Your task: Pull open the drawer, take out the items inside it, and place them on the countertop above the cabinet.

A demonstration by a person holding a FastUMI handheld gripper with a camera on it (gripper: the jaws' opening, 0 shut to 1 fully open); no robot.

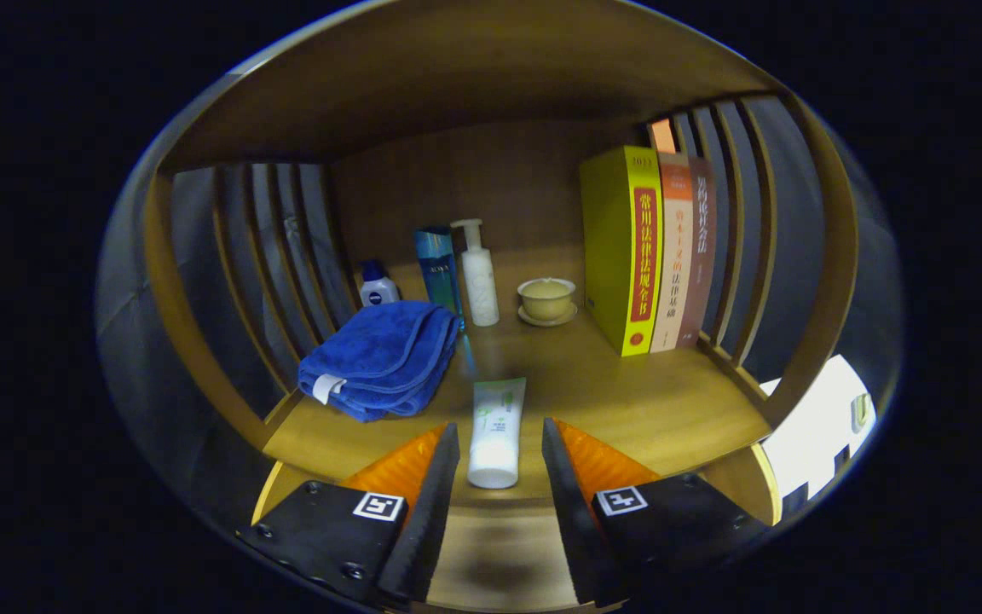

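White tube [495, 431] lies flat on wooden worktop [644, 401], cap end toward camera, in gap between spread fingers [438, 477], untouched; likely just set down. Folded blue towel [384, 358] beside it; bottles, cup, books stand behind.

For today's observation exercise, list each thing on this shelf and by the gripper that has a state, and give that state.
gripper: open, fingers either side of the tube, not pressing it
white tube: lying flat, cap end toward the fingers
blue towel: folded, lying flat
pump bottle: upright
blue box: upright
small bottle: upright, cap on
cup: on its saucer
books: standing upright, closed
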